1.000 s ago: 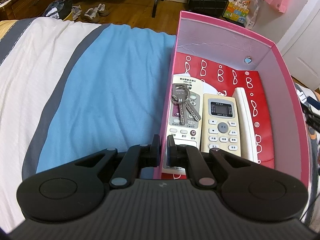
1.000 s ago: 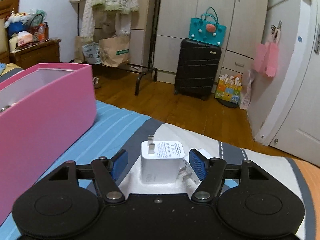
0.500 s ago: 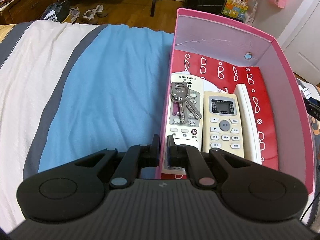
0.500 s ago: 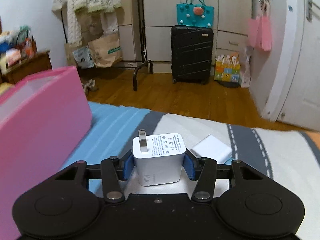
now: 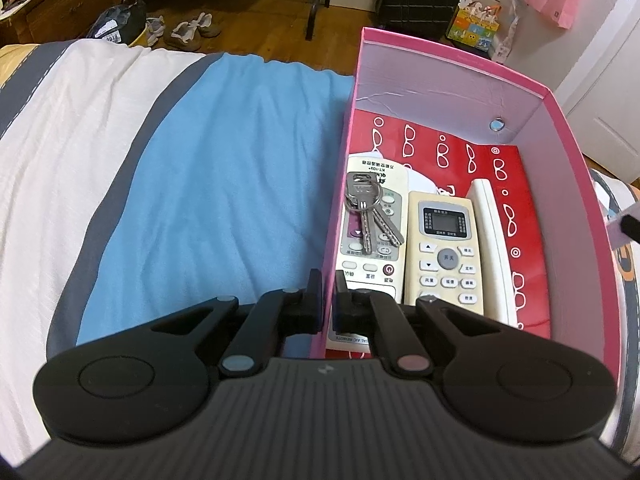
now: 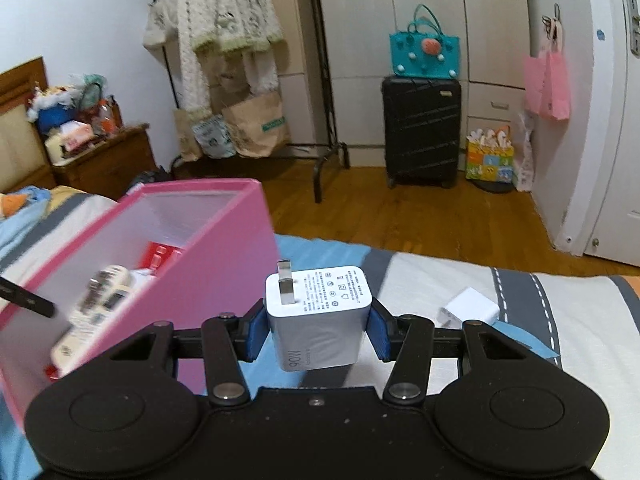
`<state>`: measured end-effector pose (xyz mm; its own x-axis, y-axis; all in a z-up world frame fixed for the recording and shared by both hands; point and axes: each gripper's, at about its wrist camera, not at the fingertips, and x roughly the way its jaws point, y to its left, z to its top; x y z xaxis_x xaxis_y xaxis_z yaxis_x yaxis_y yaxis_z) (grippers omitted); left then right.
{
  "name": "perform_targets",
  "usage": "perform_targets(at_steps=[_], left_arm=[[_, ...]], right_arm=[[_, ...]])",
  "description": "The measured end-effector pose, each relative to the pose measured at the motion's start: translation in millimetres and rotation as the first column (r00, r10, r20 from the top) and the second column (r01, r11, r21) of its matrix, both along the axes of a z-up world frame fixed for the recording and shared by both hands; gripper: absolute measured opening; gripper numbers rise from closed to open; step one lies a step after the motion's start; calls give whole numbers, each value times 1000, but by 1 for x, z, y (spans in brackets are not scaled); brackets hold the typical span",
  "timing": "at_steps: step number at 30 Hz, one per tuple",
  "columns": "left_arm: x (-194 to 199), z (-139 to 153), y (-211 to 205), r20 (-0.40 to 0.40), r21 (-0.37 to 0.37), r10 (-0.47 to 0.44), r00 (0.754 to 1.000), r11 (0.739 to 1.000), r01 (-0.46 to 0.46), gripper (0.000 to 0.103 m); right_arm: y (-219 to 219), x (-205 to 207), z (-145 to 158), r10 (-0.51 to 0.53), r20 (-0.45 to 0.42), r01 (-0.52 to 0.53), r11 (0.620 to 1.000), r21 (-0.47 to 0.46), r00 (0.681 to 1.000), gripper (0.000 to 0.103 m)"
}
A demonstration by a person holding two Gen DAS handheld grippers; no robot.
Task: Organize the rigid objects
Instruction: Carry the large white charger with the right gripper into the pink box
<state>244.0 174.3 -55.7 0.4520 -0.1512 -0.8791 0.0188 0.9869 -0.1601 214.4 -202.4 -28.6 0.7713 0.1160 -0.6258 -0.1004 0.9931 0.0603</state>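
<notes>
Right tool (image 6: 317,334) clamping white charger (image 6: 320,312) (raised), left tool (image 5: 325,300) pinching pink box wall (image 5: 334,240).

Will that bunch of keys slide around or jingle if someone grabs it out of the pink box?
Probably. The keys hang loose on one ring, so they would likely swing and clink. They look like smooth metal lying on a remote, so a push could slide them.

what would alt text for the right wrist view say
The right tongs grip a white charger block, prongs up, held above a striped bedspread beside an open pink box. A smaller white charger lies on the bed to the right; wardrobes and a black suitcase stand behind.
</notes>
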Motion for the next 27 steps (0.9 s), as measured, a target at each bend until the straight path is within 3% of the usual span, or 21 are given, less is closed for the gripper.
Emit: perform_targets(at_steps=[8,15,23,27], left_arm=[[1,0,2,-2,-13,1,1000,1000,-1,4],[2,-2,7,-7,-35,7,1000,999,-7,4],[2,-3,12,-9,-56,8,1000,998,-8,5],[2,-4,12,-9,-62,4,1000,998,-5,6]], right_arm=[[12,-49,14,-33,0,33,999,40,999,56],[69,-77,52,170,68,-175,982,77,983,56],[148,-49,63,363,-88,-367,930,-31,927,56],[166,-27,54,376,-205,-395,916,-62,904,56]])
